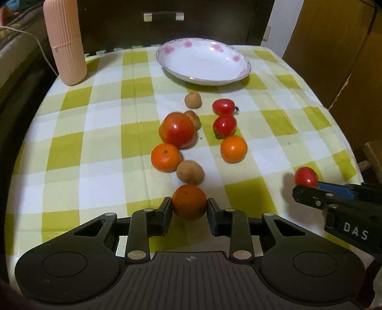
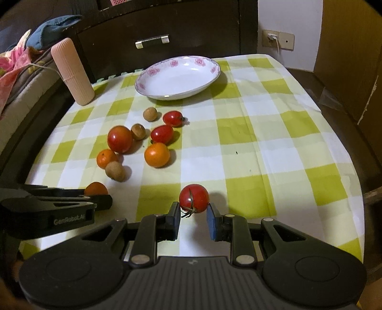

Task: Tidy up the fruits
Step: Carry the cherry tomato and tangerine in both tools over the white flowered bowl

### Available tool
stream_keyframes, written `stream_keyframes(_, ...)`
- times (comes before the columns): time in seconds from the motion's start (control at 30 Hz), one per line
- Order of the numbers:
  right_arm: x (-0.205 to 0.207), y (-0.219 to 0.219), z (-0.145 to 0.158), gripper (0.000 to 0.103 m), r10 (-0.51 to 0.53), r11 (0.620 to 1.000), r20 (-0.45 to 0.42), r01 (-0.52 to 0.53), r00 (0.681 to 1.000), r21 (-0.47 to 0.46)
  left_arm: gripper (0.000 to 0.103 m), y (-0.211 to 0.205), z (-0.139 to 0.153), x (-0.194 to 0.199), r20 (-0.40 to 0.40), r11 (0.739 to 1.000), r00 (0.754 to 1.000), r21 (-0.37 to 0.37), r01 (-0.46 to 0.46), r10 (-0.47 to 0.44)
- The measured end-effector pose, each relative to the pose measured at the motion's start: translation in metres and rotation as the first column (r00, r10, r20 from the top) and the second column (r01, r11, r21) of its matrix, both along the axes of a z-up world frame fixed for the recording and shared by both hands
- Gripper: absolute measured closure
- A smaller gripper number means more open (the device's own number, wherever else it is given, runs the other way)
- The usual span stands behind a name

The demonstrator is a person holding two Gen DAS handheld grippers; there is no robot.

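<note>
My left gripper (image 1: 189, 205) is shut on a tangerine (image 1: 189, 201) low over the checked tablecloth; it also shows in the right wrist view (image 2: 96, 188). My right gripper (image 2: 193, 209) has a small red tomato (image 2: 193, 198) between its fingertips, with small gaps showing at the pads; the tomato also shows in the left wrist view (image 1: 305, 176). A big red tomato (image 1: 177, 130), two tangerines (image 1: 165, 157) (image 1: 233, 149), two small tomatoes (image 1: 223, 106) (image 1: 224, 125) and three brown longans (image 1: 190, 172) lie mid-table. An empty white flowered plate (image 1: 167, 51) stands behind them.
A pink ribbed cylinder (image 1: 64, 40) stands at the table's back left. A dark cabinet with a drawer handle (image 1: 163, 16) is behind the table. A wooden board (image 2: 351, 47) stands on the right, bedding (image 2: 16, 64) on the left.
</note>
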State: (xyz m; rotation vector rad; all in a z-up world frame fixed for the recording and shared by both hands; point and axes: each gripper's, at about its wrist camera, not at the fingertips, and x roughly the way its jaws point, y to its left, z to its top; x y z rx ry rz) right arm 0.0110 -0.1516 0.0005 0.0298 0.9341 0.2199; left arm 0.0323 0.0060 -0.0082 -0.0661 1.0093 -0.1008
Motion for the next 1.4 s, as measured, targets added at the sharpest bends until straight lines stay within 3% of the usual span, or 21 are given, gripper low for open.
stream_keyframes(0.67, 0.073, 0.016, 0.022, 0.08, 0.029, 0.999, 0.056, -0.032, 0.998, 0.042, 0.064, 0.003, 0.037, 0.067, 0.105, 0.998, 0.994, -0.064, -0.013, 0.02)
stream_keyframes(1.4, 0.182, 0.025, 0.018, 0.08, 0.026, 0.997, 0.109, -0.034, 0.994, 0.069, 0.065, 0.003, 0.028, 0.159, 0.126, 0.999, 0.992, -0.045, -0.022, 0.027)
